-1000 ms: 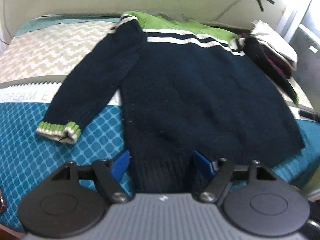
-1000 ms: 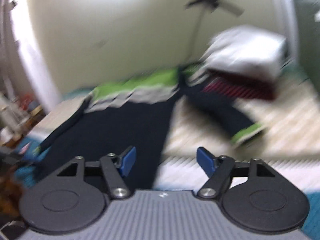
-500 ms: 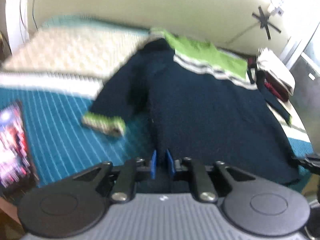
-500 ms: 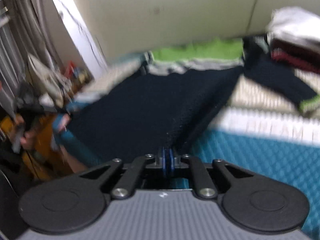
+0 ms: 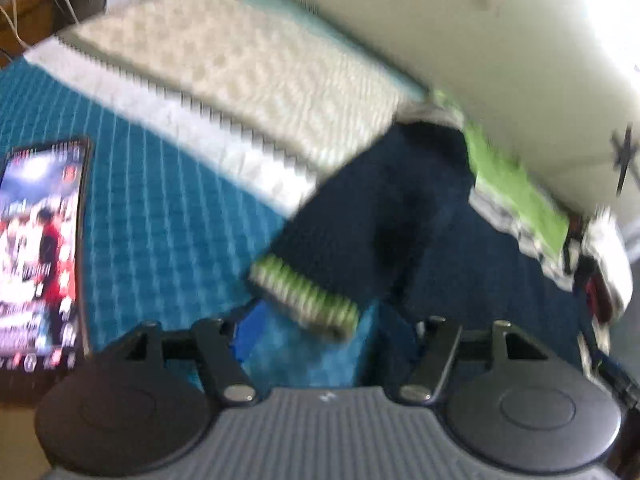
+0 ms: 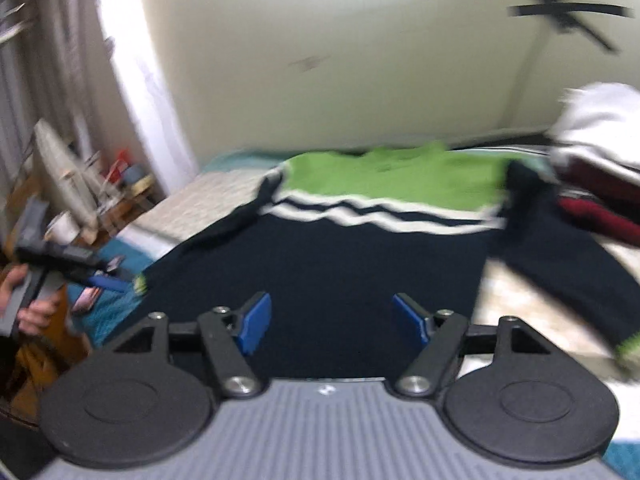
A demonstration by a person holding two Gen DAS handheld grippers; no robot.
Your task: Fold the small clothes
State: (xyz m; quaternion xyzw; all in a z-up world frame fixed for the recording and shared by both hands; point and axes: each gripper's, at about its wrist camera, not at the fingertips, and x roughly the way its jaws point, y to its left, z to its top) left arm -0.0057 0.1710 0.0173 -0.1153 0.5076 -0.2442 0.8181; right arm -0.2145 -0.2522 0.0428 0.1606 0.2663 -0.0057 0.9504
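Observation:
A navy knit sweater (image 6: 332,272) with a green yoke (image 6: 400,176) and white stripes lies flat on the bed. Its left sleeve ends in a green cuff (image 5: 304,300), which lies just ahead of my left gripper (image 5: 324,334). That gripper's jaws are opening, and the pads touch nothing. My right gripper (image 6: 332,326) hovers over the sweater's lower body. Its jaws are opening too, with cloth below them but not pinched. The right sleeve (image 6: 560,276) stretches off to the right. Both views are blurred.
A lit phone (image 5: 40,252) lies on the teal bedspread (image 5: 160,220) to the left. A pile of folded clothes (image 6: 592,152) sits at the back right by the wall. A hand (image 6: 24,308) and cluttered shelves (image 6: 80,184) are at the left.
Half a second ago both grippers were shut on the sweater's bottom edge; both have let go and opened. The left view has swung left toward the sleeve cuff and the phone.

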